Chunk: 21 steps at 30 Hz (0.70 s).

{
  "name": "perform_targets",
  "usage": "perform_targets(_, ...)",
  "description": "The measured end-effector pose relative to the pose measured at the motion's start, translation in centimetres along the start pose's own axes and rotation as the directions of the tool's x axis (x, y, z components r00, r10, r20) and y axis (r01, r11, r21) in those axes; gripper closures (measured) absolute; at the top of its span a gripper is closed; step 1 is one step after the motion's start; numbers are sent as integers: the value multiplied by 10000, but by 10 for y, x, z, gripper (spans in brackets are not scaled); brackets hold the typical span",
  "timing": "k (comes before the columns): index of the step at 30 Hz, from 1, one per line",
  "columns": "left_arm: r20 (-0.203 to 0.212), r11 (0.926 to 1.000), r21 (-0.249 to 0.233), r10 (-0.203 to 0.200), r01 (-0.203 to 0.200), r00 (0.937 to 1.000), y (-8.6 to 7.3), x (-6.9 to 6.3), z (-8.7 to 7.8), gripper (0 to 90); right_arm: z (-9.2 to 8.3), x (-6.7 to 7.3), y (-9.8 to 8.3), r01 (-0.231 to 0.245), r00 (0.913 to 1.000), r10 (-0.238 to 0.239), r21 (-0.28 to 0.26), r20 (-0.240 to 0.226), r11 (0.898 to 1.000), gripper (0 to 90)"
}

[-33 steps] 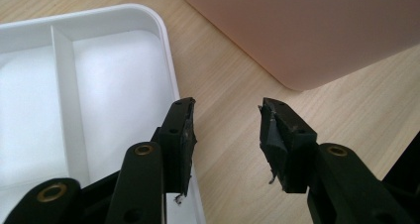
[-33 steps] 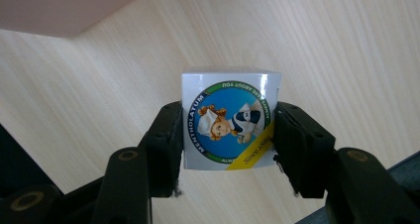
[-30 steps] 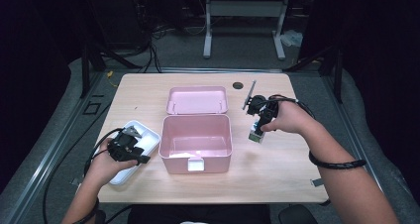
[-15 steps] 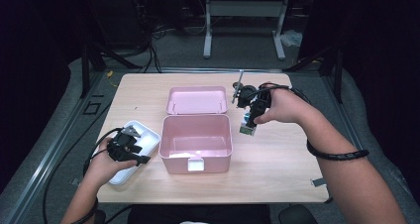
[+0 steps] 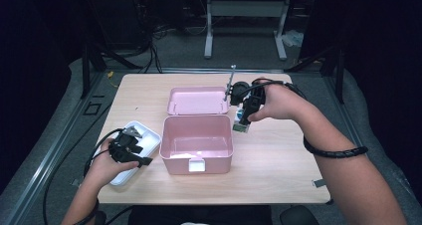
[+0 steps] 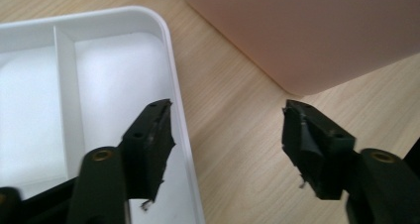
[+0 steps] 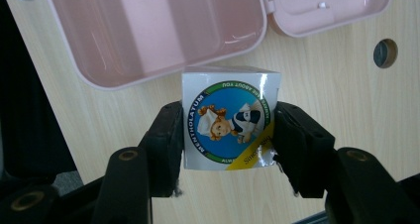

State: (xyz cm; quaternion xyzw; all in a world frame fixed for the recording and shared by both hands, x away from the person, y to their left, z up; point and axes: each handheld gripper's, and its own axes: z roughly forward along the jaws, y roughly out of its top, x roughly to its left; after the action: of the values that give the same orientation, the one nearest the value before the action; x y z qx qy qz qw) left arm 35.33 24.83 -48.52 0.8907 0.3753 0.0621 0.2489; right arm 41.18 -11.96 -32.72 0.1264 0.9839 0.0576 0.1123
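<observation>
The right gripper [image 7: 228,130] holds a small white box [image 7: 229,119] with a round blue Mentholatum label between its two black jaws, and both pads press on the sides of the box. In the high view the right gripper [image 5: 242,121] hangs with this box [image 5: 242,123] above the table [image 5: 278,160], just beside the right rim of the pink container [image 5: 198,144], which stands open and shows nothing inside. The lid [image 5: 198,100] of the container lies flat behind it, joined by the hinge. In the right gripper view the open container [image 7: 148,30] is above the box and a dark round hole [image 7: 385,53] in the table is at the right.

The left gripper [image 6: 228,140] has its jaws wide apart, they have just been opening, and nothing is between them. One jaw stands over the white tray [image 6: 99,85], the other over bare wood near the corner of the pink container [image 6: 307,30]. In the high view the left gripper [image 5: 130,146] rests over the white tray [image 5: 149,138], at the left of the container
</observation>
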Motion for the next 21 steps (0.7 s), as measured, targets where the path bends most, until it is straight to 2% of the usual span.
perform_targets(4, -99, 10000, 54, -40, 41, 9999, -1, 1, 1, 285, 1, 5, 10, 260, 9997, -260, -157, -46, 9995, 474)
perform_targets(11, -159, 9998, 116, -171, 173, 9997, -1, 3, 0, 285, 3, 14, 30, 835, 9964, -839, -287, -119, 9961, 474)
perform_targets(21, -52, 9997, 117, -216, 217, 9998, -2, 3, -1, 294, 15, 25, 51, 1248, 9915, -1259, -338, -325, 9916, 474)
